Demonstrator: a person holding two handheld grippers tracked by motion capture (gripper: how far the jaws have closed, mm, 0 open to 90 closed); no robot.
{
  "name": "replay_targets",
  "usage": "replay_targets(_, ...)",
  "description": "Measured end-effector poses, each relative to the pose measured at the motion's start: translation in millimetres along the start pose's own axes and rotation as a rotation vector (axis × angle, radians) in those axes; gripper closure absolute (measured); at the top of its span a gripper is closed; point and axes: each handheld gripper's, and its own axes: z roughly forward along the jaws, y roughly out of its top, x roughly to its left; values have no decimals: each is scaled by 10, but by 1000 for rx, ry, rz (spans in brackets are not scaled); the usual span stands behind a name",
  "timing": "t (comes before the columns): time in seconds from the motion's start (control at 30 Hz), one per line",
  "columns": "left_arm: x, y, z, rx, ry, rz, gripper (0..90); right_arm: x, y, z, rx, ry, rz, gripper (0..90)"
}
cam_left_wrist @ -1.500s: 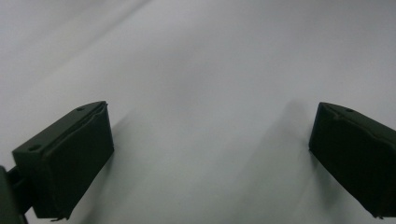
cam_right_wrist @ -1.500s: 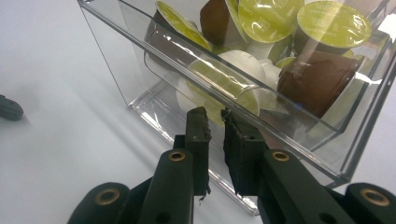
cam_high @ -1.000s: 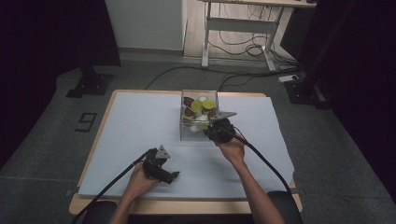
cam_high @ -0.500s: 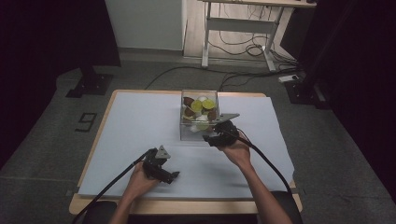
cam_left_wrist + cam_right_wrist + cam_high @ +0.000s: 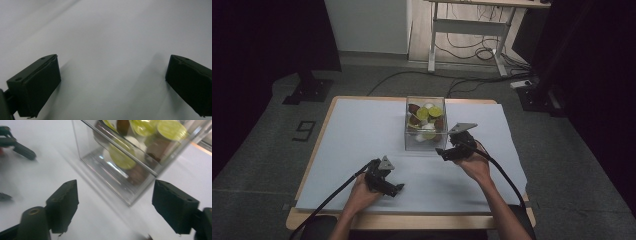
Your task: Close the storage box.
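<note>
Open white surface left and near of the clear box. Box, with capsules inside, blocks the middle far side. Right tongs just beside its near right corner; left tongs well apart, near edge.

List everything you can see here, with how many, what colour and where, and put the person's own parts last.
Clear plastic box: one, transparent, at the middle of the table, toward its far edge.
Round capsules: several, yellow-green, brown and white, piled inside the clear plastic box; exact count unclear.
White cloth: one, covering most of the table top.
Wooden table: one, light wood, edge showing around the white cloth.
Metal desk frame: one, pale, on the floor beyond the table, with cables under it.
Left tongs: one, black, jaws open and empty, near the table's front edge.
Right tongs: one, black, jaws just opening with nothing between them, beside the box's near right corner.
Forearms: two, entering from the bottom.
</note>
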Motion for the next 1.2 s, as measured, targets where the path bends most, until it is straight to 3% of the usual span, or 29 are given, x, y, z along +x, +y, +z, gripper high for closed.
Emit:
replay_targets(0.13, -1, 0, 1, -1, 0, -2, 0, -101, -122, -75, 8, -22, 26, 142)
replay_targets(0.33, 0, 0, 1, -1, 1, -1, 0, -148, -267, -138, 26, -71, 24, 119)
replay_targets(0.43, 0, 0, 0, 0, 1, 0, 0, -176, -384, -163, 27, -86, 32, 50)
replay_targets(0.83, 0, 0, 2, -2, 1, -1, 0, -285, -741, -155, 64, -98, 72, 4)
replay_targets(1.0, -1, 0, 2, -2, 1, -1, 0, -362, -963, -89, 115, -111, 95, 0)
replay_targets(1.2, -5, -4, 2, -1, -1, -1, 0, -452, -1182, 9, 178, -83, 129, 0)
